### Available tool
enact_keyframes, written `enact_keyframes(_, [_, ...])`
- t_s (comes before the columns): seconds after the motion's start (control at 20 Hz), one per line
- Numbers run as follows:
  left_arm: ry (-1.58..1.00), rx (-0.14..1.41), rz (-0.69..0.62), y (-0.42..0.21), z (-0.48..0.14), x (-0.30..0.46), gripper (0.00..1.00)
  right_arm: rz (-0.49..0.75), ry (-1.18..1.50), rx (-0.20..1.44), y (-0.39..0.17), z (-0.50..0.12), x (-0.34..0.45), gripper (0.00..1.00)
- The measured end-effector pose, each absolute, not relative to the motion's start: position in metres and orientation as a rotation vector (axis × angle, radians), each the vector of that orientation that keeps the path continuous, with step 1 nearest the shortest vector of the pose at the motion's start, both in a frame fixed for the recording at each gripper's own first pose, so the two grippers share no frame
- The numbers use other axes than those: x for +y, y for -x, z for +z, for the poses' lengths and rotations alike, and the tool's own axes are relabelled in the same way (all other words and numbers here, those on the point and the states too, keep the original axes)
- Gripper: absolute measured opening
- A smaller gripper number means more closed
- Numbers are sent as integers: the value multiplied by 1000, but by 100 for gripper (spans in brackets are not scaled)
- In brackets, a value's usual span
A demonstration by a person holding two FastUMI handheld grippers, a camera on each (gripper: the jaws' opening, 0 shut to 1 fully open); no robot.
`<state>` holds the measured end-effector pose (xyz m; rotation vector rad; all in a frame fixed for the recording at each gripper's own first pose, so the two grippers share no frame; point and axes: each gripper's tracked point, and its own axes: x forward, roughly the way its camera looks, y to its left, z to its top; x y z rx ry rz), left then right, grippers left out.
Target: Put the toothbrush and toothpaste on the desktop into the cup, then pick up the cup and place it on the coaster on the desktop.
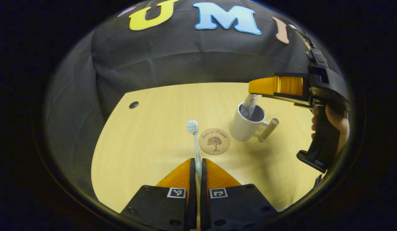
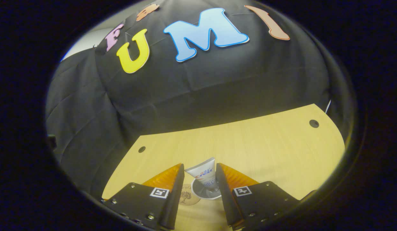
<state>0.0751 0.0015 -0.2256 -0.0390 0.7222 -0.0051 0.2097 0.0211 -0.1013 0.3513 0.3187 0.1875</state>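
Note:
My left gripper is shut on the handle of a pale toothbrush, whose bristled head points away over the desktop. A round cork coaster lies just right of the brush head. Beyond it stands a white cup with a wooden handle, and the toothpaste tube leans inside it. The right gripper hovers over the cup's mouth, held by a hand. In the right gripper view my right gripper is open, and the toothpaste stands between its fingers in the cup, with the coaster to the left.
The light wooden desktop has a small dark hole near its far left corner and another hole at the far right. Black cloth walls close in behind the desk.

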Motion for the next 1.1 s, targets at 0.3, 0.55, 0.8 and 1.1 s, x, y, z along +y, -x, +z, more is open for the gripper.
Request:
enact_keyframes(0.3, [4, 661, -63, -99, -207, -26, 12, 147, -362, 264, -198, -81, -8, 58])
enact_keyframes(0.55, [-36, 593, -116, -126, -186, -55, 12, 99, -347, 249, -188, -79, -39, 58])
enact_keyframes(0.8, [-83, 517, -193, -153, -162, -93, 11, 52, -335, 253, -181, -83, -68, 58])
enact_keyframes(1.1, [-136, 448, -293, -178, -141, -147, 12, -12, -354, 258, -174, -89, -105, 58])
